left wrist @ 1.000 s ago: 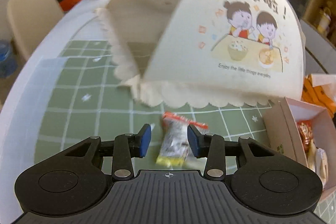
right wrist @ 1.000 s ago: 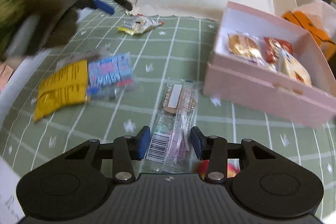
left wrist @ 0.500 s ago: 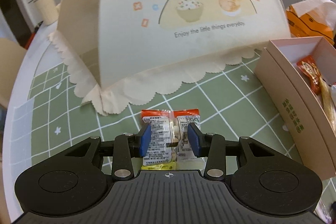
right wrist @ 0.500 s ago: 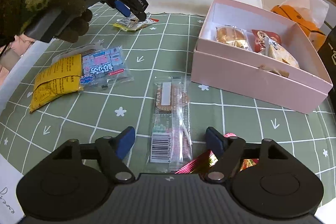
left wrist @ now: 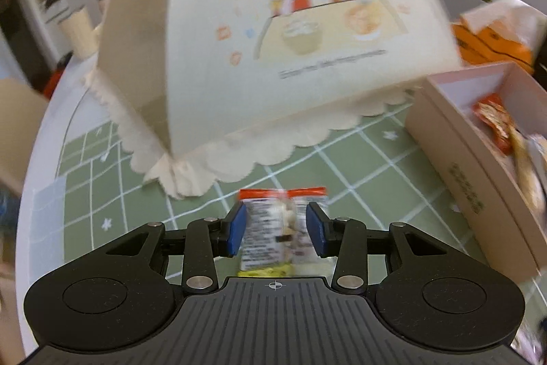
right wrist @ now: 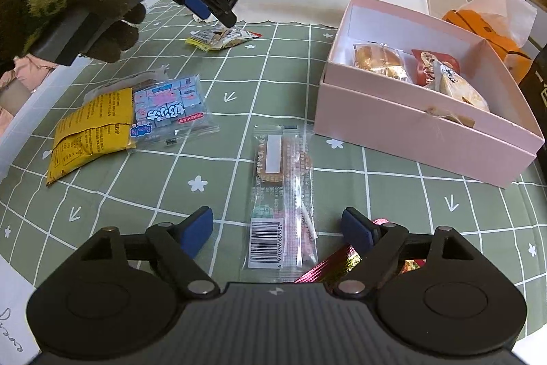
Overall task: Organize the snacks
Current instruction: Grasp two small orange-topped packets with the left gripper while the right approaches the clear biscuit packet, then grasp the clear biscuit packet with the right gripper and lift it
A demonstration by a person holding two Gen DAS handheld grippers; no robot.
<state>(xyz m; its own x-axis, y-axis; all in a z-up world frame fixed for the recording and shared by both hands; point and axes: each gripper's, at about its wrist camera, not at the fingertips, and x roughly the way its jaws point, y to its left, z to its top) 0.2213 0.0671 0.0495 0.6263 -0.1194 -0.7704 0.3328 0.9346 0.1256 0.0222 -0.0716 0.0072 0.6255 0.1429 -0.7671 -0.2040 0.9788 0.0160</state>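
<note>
Left wrist view
- Left gripper (left wrist: 275, 230): my jaws stand partly apart, straddling the small red-topped packet (left wrist: 278, 228); blur hides whether the pads (left wrist: 236, 230) press it, so I cannot tell.
- Packet position: lower centre of frame, on the green checked cloth (left wrist: 112, 194), just below the scalloped hem of the food cover (left wrist: 273, 40).
- Pink box (left wrist: 478, 180): right edge of frame, open, snacks inside.
- Handling, my judgement: light, soft crinkly film, likely slippery; lumpy contents may crush. Best taken across the filled middle, not the flat sealed ends.
- Change: a second ago the cover leaned and the packet lay askew; now the packet lines up between my pads and the box shows more of itself.

Right wrist view
- Right gripper (right wrist: 278, 230): jaws spread wide, having just been opening; nothing pinched.
- Long clear packet (right wrist: 283, 200): lower centre, flat on the cloth, its barcode end between my pads, touching neither.
- Handling, my judgement: light, thin, bendy; take it across the narrow width near mid-length so it does not droop.
- Other snacks: yellow packet (right wrist: 90, 132) and blue-pink packet (right wrist: 171, 112) at left; red foil wrapper (right wrist: 336, 264) under my right finger.
- Gloved hand (right wrist: 68, 5): upper left, holding the left gripper over the small packet.
- Change: a second ago my pads stood close beside this packet; now they are well clear.
</note>
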